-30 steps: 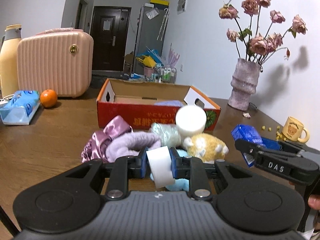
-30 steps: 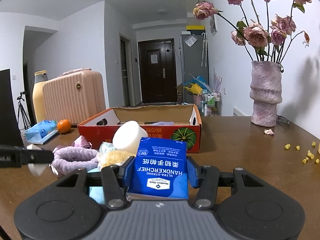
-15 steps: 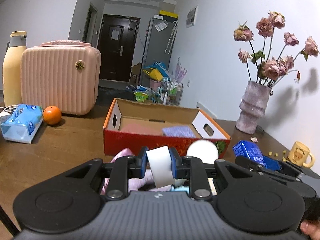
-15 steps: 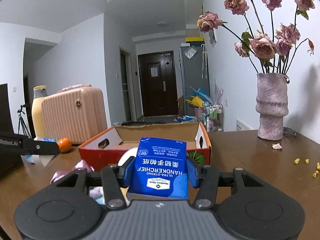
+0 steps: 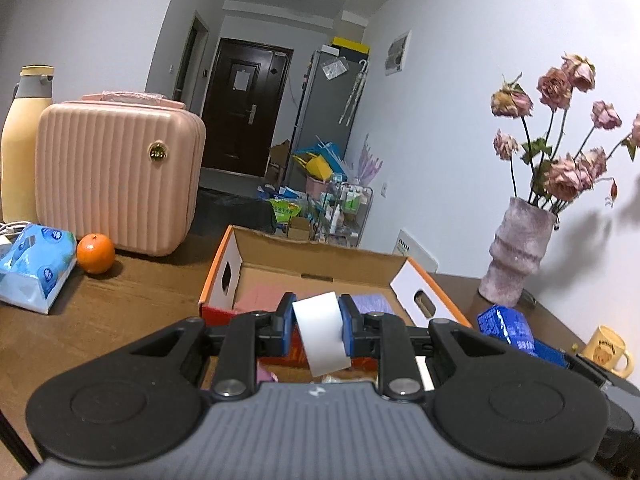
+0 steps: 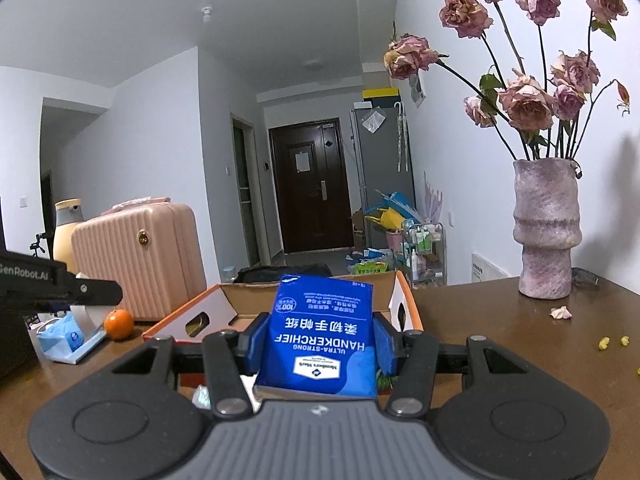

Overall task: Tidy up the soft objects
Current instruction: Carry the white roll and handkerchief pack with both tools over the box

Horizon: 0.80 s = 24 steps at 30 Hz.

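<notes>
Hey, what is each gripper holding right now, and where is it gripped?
Left gripper: a white foam block, pinched across its upper sides. Right gripper: a blue handkerchief tissue pack, clamped on its two side edges.

On the far left of the surface (image 5: pixel 120 300) I see a pink suitcase (image 5: pixel 116 176) with a cream bottle (image 5: pixel 22 140) behind it. An orange (image 5: pixel 96 253) sits just in front, beside a blue tissue pack (image 5: pixel 34 266). To the right I make out a vase (image 6: pixel 546 228) of dried roses (image 6: pixel 524 100), and a yellow mug (image 5: pixel 610 350) nearer me.
</notes>
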Each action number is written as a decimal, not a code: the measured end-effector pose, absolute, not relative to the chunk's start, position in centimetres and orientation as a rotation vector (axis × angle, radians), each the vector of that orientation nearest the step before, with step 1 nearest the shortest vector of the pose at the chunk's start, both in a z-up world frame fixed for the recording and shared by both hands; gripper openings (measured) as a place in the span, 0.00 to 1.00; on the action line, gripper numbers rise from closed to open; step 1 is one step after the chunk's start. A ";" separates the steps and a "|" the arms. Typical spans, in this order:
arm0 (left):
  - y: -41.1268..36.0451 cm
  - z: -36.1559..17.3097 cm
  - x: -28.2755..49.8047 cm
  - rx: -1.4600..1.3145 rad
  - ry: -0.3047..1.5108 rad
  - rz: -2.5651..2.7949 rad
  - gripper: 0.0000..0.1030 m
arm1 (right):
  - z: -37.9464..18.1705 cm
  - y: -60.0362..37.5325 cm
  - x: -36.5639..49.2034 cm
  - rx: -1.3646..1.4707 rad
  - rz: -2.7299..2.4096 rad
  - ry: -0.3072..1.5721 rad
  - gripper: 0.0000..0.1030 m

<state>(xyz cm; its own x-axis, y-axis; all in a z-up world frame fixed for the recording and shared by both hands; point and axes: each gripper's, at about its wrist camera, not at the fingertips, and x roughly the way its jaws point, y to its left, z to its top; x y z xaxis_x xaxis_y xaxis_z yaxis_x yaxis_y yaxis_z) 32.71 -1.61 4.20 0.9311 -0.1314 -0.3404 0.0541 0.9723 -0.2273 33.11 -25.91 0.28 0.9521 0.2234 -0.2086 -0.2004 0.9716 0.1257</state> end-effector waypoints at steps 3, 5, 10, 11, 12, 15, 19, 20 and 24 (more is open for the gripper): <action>-1.9 4.6 33.5 -0.219 0.347 -0.094 0.23 | 0.4 -25.7 34.0 0.101 0.218 0.218 0.50; -2.1 4.8 34.1 -0.214 0.339 -0.087 0.23 | 0.5 -25.6 34.6 0.102 0.216 0.213 0.50; -2.3 5.3 35.8 -0.234 0.329 -0.076 0.23 | 0.8 -25.4 36.2 0.115 0.218 0.208 0.50; -2.3 5.4 36.1 -0.234 0.326 -0.071 0.23 | 0.8 -25.4 36.5 0.118 0.218 0.208 0.50; -2.3 5.4 36.4 -0.233 0.324 -0.067 0.23 | 0.9 -25.4 36.7 0.120 0.219 0.208 0.50; -2.5 5.5 37.4 -0.231 0.321 -0.058 0.23 | 1.0 -25.5 37.8 0.123 0.215 0.208 0.50; -2.8 5.5 38.9 -0.215 0.328 -0.040 0.23 | 1.3 -25.7 39.2 0.134 0.217 0.209 0.50; -2.9 5.5 39.3 -0.209 0.331 -0.035 0.23 | 1.3 -25.7 39.7 0.133 0.215 0.208 0.50; -3.2 5.1 41.0 -0.192 0.347 -0.023 0.23 | 1.3 -25.7 41.4 0.136 0.212 0.212 0.50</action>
